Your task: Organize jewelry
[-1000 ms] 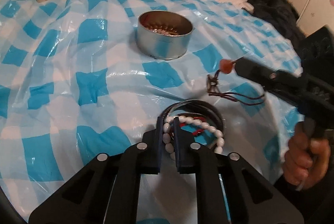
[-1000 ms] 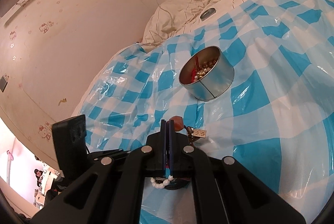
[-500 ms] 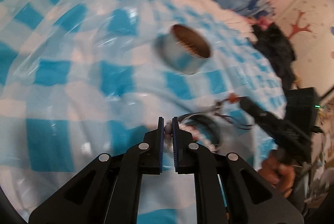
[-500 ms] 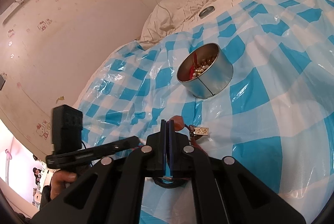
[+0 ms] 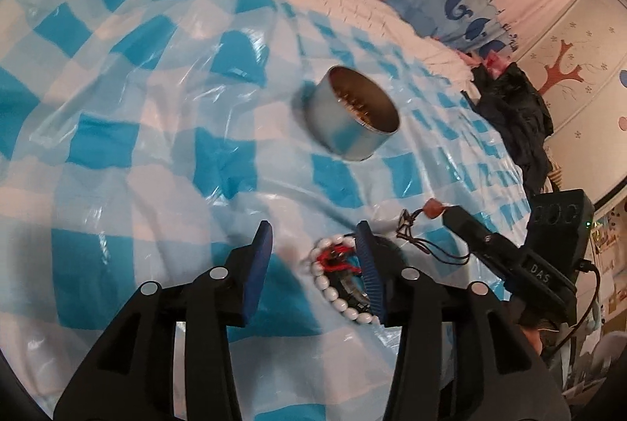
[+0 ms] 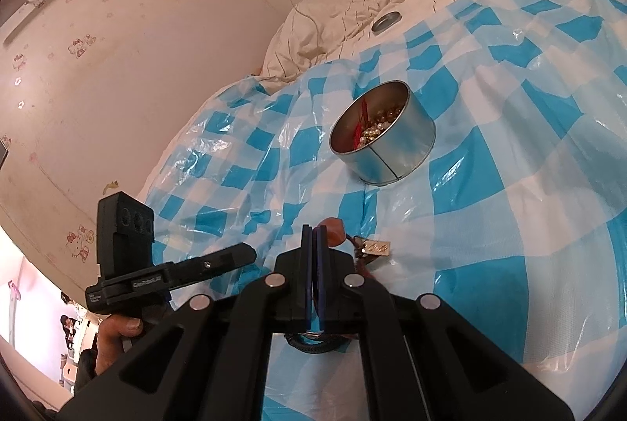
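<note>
1. A bed covered with a glossy blue-and-white checked plastic sheet (image 5: 164, 131) carries the jewelry; cream quilted bedding (image 6: 352, 9) lies bunched at its far edge, with a small round metal lid (image 6: 386, 21) resting on it.
2. A round silver metal tin (image 5: 352, 119) stands upright on the sheet, well apart from both tools; the right wrist view shows gold and pearl-coloured beads and a red cord lying inside it.
3. The left hand-held gripper (image 5: 313, 264) points down at the sheet with its blue-padded jaws opening to a middling gap; only bare sheet shows in most of that gap.
4. A white pearl-bead bracelet (image 5: 333, 287) lies on the sheet just beside the right-hand finger of that tool, curving partly behind it, with a tangle of red thread (image 5: 337, 260) inside its loop. The pads do not press on it.
5. The right hand-held gripper (image 6: 313, 236) has its jaws pressed fully together; whether the dark cord is pinched in them cannot be told.
6. A brown-orange bead (image 6: 333, 231) sits right at its tip, and a dark cord with a small rectangular gold-toned tag (image 6: 377, 247) trails beside it on the sheet.
7. A black braided ring (image 6: 313, 342) shows beneath that tool.
8. A person's hand (image 6: 117, 334) grips the left tool's handle.
</note>
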The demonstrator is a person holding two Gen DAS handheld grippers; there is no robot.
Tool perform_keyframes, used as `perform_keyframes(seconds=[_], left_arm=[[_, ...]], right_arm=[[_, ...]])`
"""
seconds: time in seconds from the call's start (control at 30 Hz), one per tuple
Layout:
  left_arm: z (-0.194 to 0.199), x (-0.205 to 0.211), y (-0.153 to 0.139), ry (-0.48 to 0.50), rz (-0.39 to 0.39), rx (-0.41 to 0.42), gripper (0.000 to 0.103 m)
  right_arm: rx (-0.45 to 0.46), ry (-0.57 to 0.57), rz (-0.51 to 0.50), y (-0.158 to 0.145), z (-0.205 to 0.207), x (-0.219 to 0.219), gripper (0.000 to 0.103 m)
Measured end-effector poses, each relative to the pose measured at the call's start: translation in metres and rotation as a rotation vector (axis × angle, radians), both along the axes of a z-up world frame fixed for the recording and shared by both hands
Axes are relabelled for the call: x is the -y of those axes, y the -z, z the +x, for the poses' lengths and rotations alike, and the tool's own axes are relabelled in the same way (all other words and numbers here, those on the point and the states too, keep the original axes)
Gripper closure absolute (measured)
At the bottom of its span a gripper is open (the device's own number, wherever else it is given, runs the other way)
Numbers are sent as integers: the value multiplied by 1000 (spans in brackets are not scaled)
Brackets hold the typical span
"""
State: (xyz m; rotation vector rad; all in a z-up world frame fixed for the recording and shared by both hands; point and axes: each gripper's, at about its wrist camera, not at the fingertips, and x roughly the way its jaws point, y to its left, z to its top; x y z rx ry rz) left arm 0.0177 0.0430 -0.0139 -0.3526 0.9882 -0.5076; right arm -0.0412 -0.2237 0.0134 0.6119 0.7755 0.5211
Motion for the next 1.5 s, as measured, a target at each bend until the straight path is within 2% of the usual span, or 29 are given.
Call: perform_keyframes(seconds=[0.1,0.2,0.3,0.37,0.47,0.57,0.73,0.8,0.87,0.97,1.07,1.2,1.27,1.4,1.5], left_arm=[[-3,11,-3,31,13,18,59],[-16,31,-17,119,64,113,59],[-42,61,-31,235,199,253,58],[-55,79,-28,281,298,296,58],[-57,94,-16,303,361,274,59],[-56,99,-9,324,363,242,59],[-58,102,1,329,419,231,81],[-55,99,0,324,408,213,93],[-54,97,0,331,395,203,96],[-52,89,-6,320,349,200,97],[-44,68,-19,271,245,191,97],[-31,29,-29,158,113,162,97],[-23,6,-27,83,47,121,97],[-13,-19,-15,-6,-28,49,97],[-6,-29,-4,-60,-25,7,97]], right_arm=[[3,2,0,0,0,0,100],[1,7,5,0,1,2,100],[0,13,10,0,1,4,100],[0,12,10,0,2,4,100],[1,7,8,0,2,4,100],[0,8,9,0,2,3,100],[2,4,9,0,2,3,100],[4,4,10,0,1,2,100],[3,5,12,0,1,2,100],[4,4,11,0,1,3,100],[6,4,10,-1,1,3,100],[7,4,7,-1,1,3,100],[9,3,3,-2,1,3,100],[10,9,3,-2,1,3,100],[11,15,-6,-2,0,3,100]])
